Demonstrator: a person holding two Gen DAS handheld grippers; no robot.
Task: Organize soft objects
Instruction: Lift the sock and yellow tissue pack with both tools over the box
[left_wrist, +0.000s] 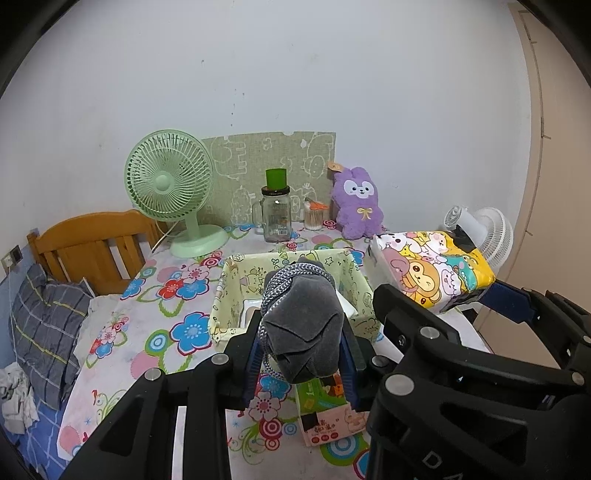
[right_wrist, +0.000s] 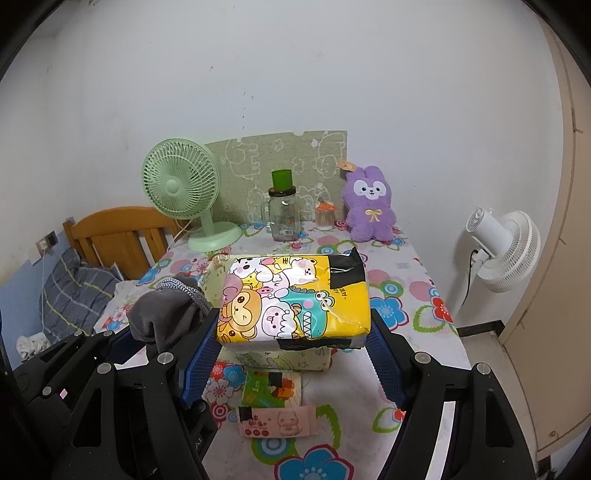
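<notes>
Item one: grey velvet pouch (left_wrist: 303, 325), pinched in my left claw (left_wrist: 301, 354), carried above the fabric bin (left_wrist: 225, 273) on the bench (left_wrist: 122, 354), presumably for dropping in.

Item two: cartoon tissue pack (right_wrist: 295, 299), clamped across my right claw (right_wrist: 291, 343), over the same bin.

Bin contents: something white, unclear.

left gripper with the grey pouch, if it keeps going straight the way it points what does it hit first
Most likely the fabric storage bin: the left gripper, shut on the grey pouch, points down toward the bin's open top. Depth is unclear, so it may first meet the white item lying inside.
</notes>
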